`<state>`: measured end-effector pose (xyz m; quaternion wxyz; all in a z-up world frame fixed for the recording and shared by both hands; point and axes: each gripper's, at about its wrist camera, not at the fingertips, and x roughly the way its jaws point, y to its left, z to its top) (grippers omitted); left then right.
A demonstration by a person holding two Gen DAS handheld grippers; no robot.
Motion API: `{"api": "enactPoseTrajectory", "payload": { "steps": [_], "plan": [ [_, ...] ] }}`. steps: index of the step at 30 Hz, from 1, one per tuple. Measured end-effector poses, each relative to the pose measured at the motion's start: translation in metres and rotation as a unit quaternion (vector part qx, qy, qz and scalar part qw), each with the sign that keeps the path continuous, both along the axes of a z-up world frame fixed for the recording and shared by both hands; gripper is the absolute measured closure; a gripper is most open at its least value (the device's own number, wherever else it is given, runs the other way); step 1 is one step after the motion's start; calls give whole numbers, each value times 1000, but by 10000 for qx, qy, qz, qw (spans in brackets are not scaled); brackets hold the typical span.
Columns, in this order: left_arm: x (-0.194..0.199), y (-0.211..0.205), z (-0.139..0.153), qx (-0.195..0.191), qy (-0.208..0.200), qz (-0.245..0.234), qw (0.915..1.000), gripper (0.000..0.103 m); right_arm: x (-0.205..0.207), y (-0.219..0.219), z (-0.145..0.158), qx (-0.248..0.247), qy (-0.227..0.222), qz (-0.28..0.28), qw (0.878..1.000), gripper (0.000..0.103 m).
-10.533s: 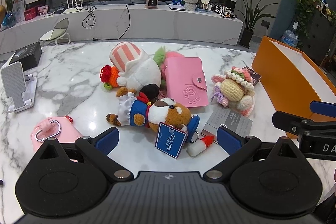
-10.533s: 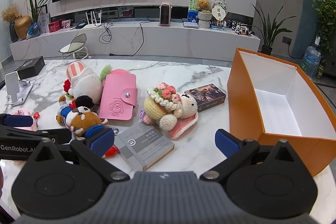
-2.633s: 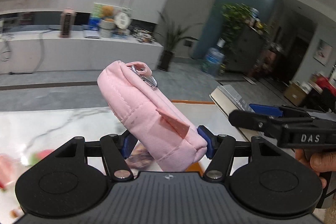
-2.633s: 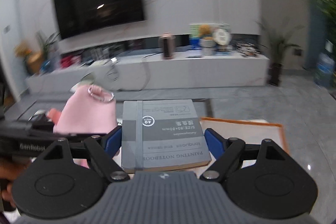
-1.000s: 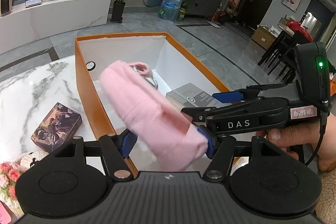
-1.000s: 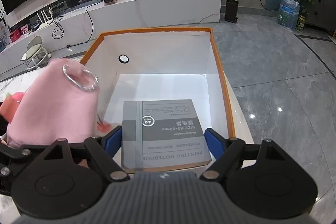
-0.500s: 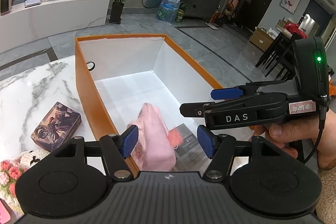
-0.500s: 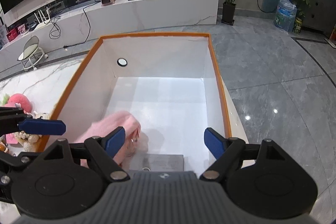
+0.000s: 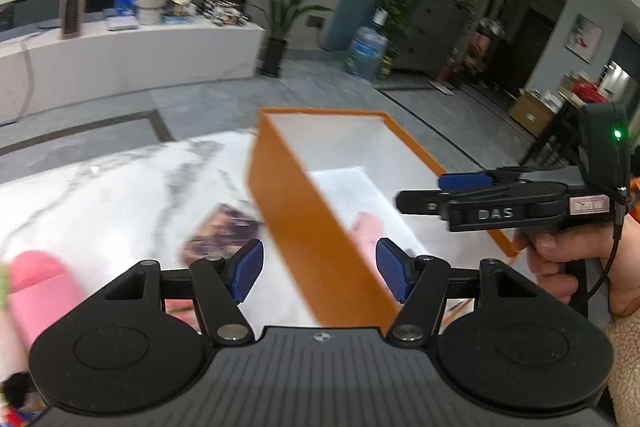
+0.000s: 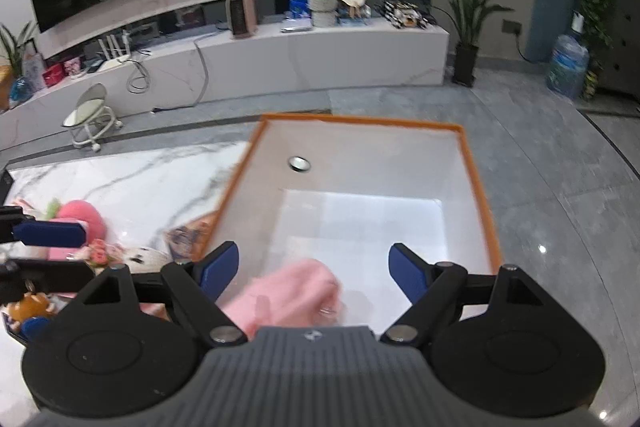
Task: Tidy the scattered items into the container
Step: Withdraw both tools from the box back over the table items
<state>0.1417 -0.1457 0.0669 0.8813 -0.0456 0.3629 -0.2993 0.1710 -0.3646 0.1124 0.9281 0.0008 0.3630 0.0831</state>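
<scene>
While both grippers stand empty, the scene reads:
Orange box (image 10: 478, 187): on the marble table (image 10: 132, 183), white inside.
Pink pouch (image 10: 292, 291): lying inside the box, at its near end.
Left gripper (image 9: 320, 267): fingers apart, over the box's near wall.
Right gripper (image 10: 314, 267): fingers apart, above the box interior.
Card box (image 9: 222, 231): on the table, just beside the orange box's outer wall.

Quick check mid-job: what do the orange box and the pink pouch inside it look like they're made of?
Orange box: likely rigid cardboard, given its thin straight walls, matte orange outside and plain white lining. Pink pouch: soft fabric, seemingly; it slumps with rounded folds and a matte surface, though motion blur hides the weave.
</scene>
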Motion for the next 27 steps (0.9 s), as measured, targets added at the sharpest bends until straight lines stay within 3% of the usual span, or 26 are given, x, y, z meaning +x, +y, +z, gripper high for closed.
{"api": "enactPoseTrajectory", "payload": {
  "steps": [12, 21, 27],
  "plan": [
    [-29, 117, 5, 217, 88, 933, 9954, 30, -4, 70, 15, -3, -291, 611, 9977, 19],
    [-47, 157, -9, 451, 278, 1055, 9930, 30, -12, 129, 5, -199, -291, 1255, 9915, 19],
    [-54, 177, -35, 634, 628, 1025, 9907, 30, -15, 164, -10, -410, -148, 1724, 9841, 19]
  ]
}}
